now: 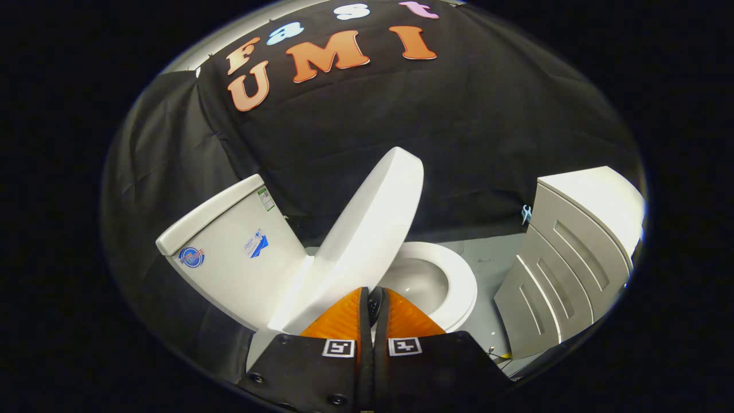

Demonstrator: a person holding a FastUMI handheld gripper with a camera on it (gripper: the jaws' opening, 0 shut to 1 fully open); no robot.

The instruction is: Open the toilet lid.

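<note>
the gripper sits low and near, its two orange ribbed fingers drawn together with just a thin dark slit between them, nothing pinched in there. closed, then, and empty. each finger carries a small black-and-white square marker on its black base.

right ahead of the fingertips stands the toilet lid, white and oval, raised off the bowl and tilted back to the left toward the tank. it has not reached the tank face; a dark gap of booth cloth shows between the lid's upper part and the tank's top corner. the lid's lower edge comes down just at the fingertips, and whether the tips touch it i cannot tell.

the seat lies flat on the bowl, a white ring to the right of the lid, with the pale hollow of the bowl open inside it, just beyond the right finger.

the tank leans off to the left, white, with its cover on top and a few stickers on the face.

over on the right, well apart from the toilet, stands a light grey cabinet with panelled fronts. between it and the bowl runs a strip of grey floor. the black cloth wall hangs far behind everything.
</note>
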